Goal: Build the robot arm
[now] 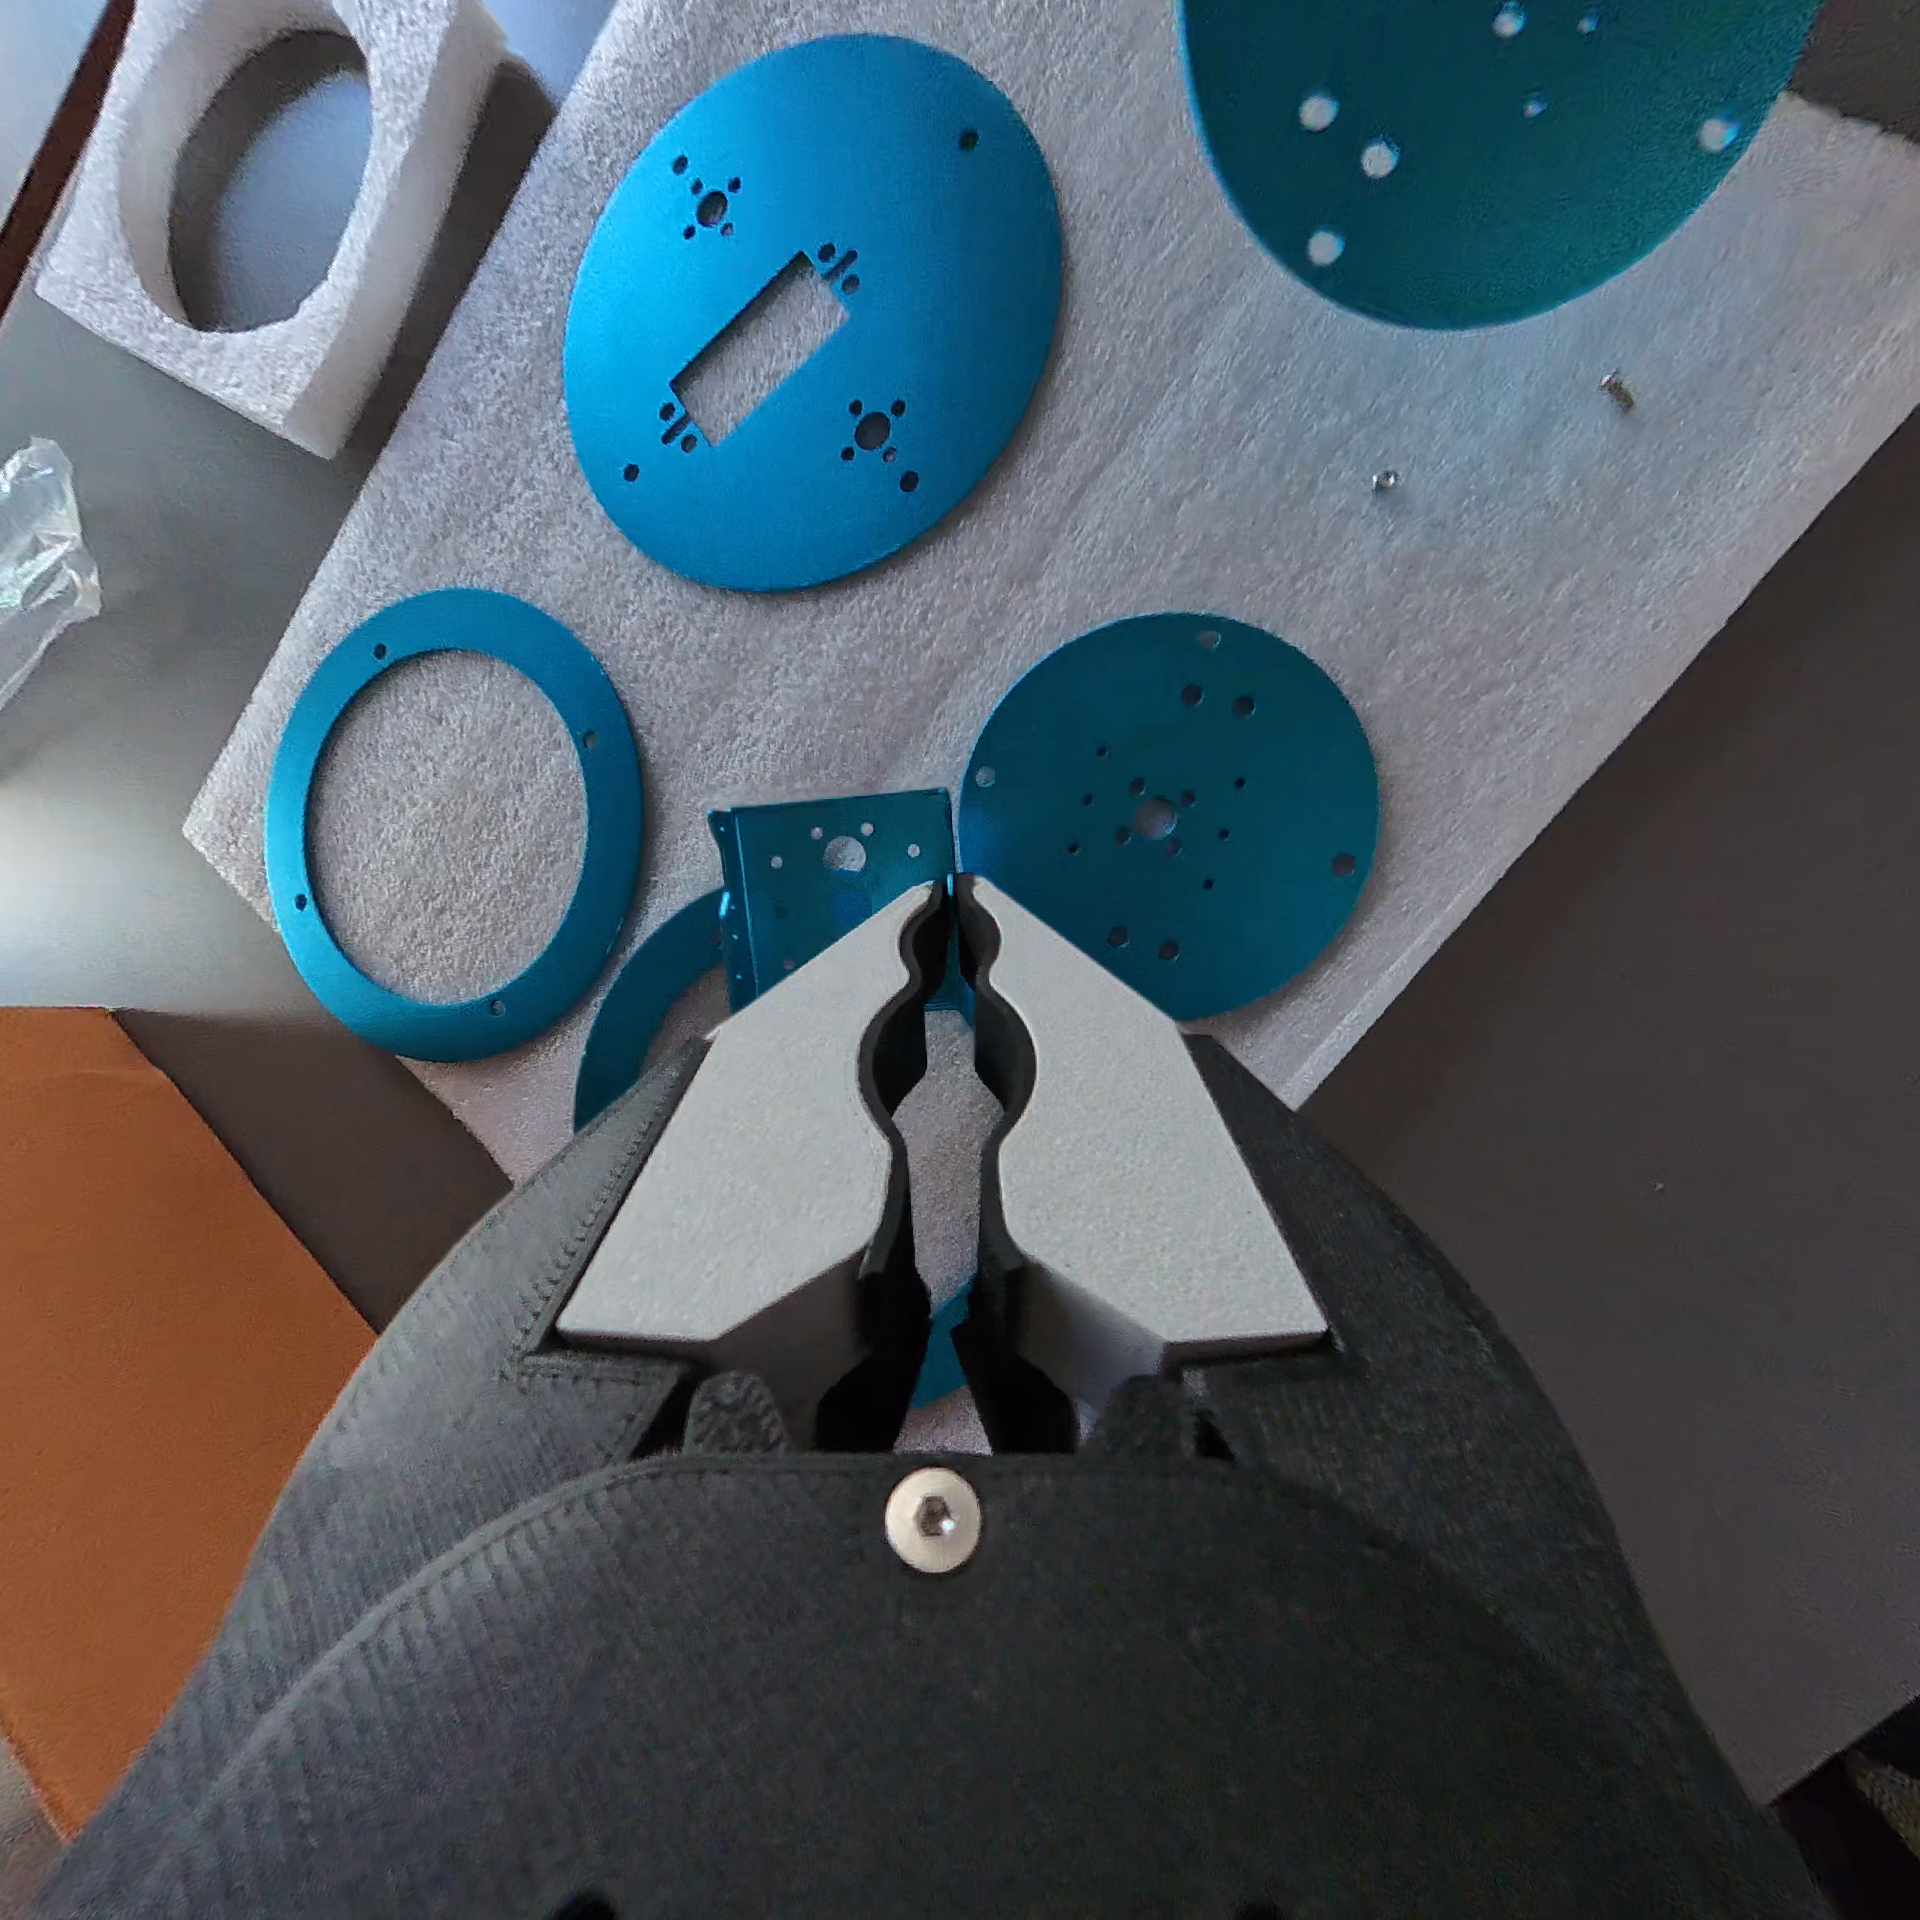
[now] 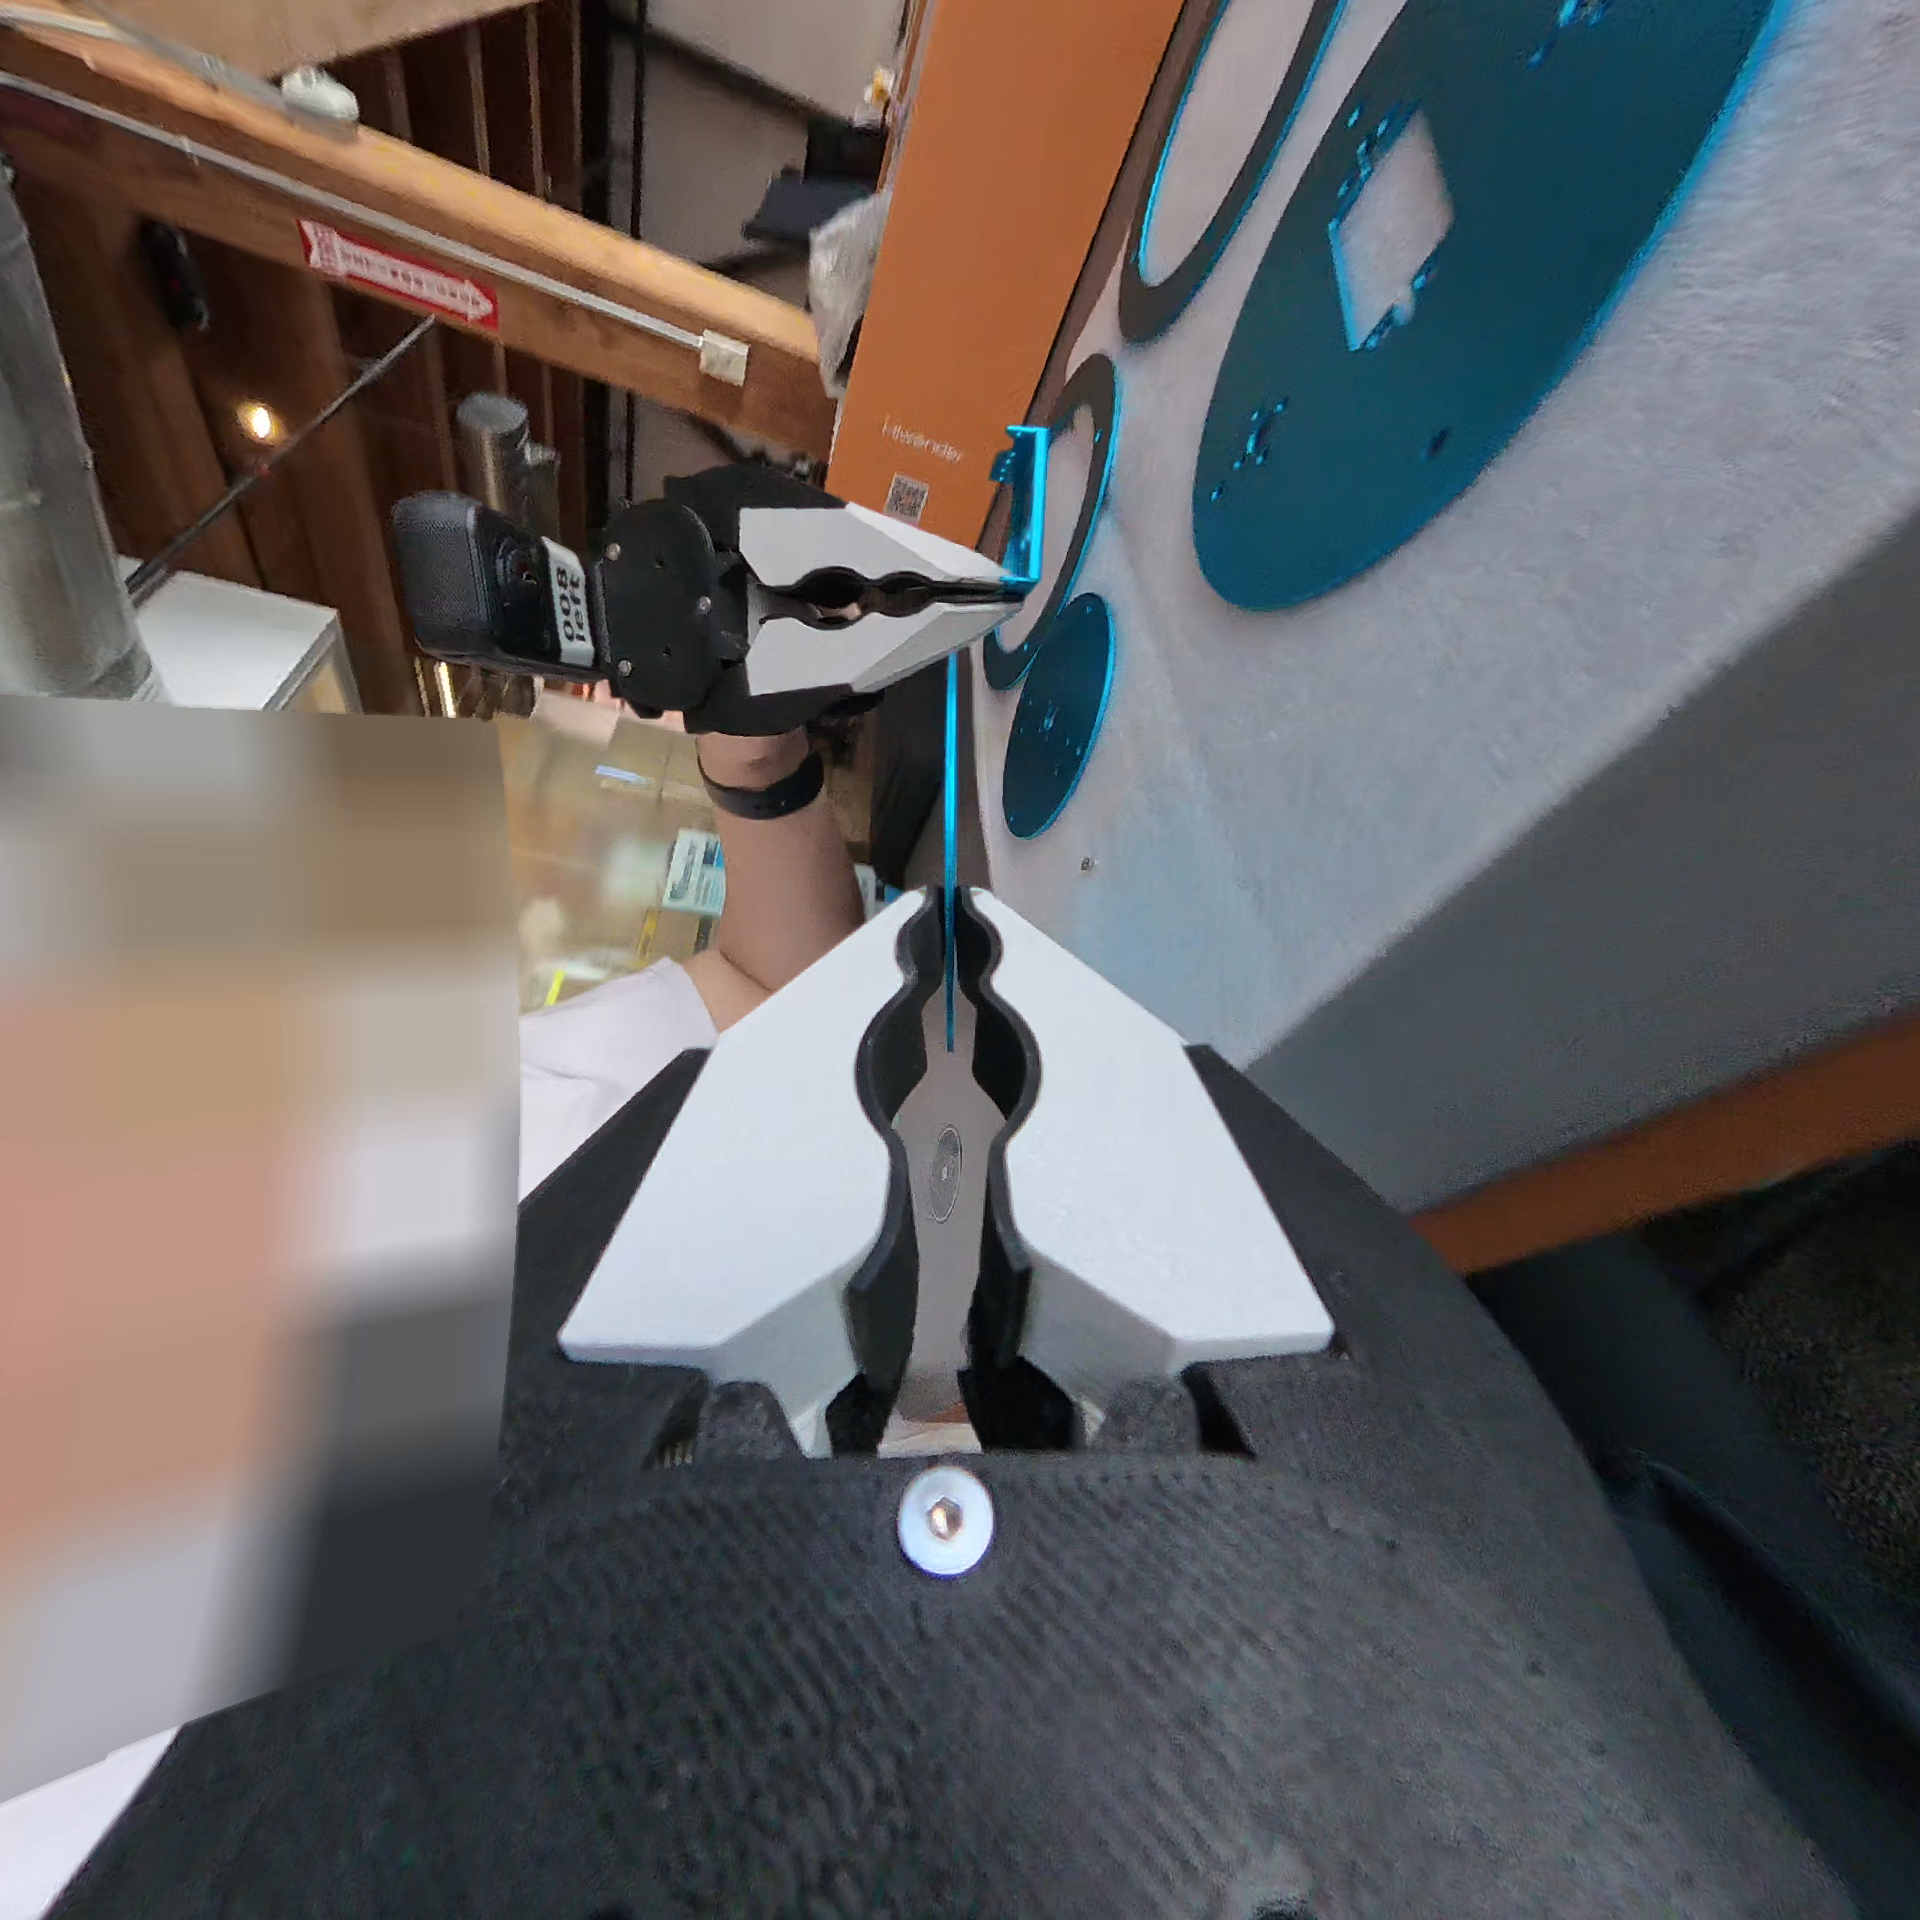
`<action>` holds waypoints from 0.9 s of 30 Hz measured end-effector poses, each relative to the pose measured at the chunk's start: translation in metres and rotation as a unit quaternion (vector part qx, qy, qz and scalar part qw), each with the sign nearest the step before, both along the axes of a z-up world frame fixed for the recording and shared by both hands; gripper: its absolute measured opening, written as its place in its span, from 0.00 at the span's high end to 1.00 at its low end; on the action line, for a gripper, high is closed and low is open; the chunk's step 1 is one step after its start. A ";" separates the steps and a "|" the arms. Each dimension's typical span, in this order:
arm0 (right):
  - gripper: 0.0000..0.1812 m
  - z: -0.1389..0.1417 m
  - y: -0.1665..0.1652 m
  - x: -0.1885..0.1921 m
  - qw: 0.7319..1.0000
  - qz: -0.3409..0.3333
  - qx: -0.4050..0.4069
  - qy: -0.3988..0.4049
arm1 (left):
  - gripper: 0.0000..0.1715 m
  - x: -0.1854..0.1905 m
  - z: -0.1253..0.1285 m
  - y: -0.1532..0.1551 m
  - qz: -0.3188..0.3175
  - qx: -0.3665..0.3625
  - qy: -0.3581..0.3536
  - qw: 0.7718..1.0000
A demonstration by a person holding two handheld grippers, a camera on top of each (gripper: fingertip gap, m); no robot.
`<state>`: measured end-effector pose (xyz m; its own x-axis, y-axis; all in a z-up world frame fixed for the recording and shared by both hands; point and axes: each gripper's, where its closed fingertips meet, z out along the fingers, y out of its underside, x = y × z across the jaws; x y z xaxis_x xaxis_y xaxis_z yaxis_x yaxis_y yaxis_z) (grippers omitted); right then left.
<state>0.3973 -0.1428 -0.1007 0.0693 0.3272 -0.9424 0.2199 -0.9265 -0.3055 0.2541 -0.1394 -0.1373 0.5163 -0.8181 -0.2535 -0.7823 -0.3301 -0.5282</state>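
My left gripper [image 1: 951,888] is shut on the edge of a small blue folded bracket [image 1: 831,883] with holes, just above a white foam sheet [image 1: 1195,499]. It also shows in the right wrist view [image 2: 1000,597], with the bracket [image 2: 1023,509] at its tips. My right gripper [image 2: 951,899] is shut on a thin blue round plate [image 2: 951,790], seen edge-on and held parallel to the foam, clear of it. That plate seems to be the large drilled disc [image 1: 1455,156] at the top right of the left wrist view.
On the foam lie a blue disc with a rectangular cutout [image 1: 810,312], a blue ring [image 1: 301,831], a drilled smaller disc [image 1: 1169,810], a partly hidden ring [image 1: 644,997] and two small screws [image 1: 1616,390]. A foam block [image 1: 239,208], plastic bag [image 1: 42,551] and orange box [image 1: 135,1299] lie left. My right fingertips sit around 15 cm from my left ones.
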 end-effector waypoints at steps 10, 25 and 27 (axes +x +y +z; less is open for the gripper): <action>1.00 -0.020 0.005 -0.030 0.998 0.068 0.005 -0.006 | 0.90 0.050 0.047 -0.007 0.038 -0.089 -0.297 0.950; 0.76 0.000 0.021 -0.031 0.976 0.038 0.212 0.034 | 1.00 0.085 0.034 -0.005 0.082 -0.414 -0.503 0.754; 0.57 0.011 0.025 -0.028 0.920 0.012 0.392 -0.001 | 1.00 0.084 0.029 -0.006 0.099 -0.413 -0.491 0.761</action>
<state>0.3691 -0.1180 -0.0896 0.0552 0.9076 -0.4162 0.2394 -0.4167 -0.8769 0.3376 -0.1457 -0.1080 0.2585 -0.3709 0.8919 -0.0365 -0.9264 -0.3747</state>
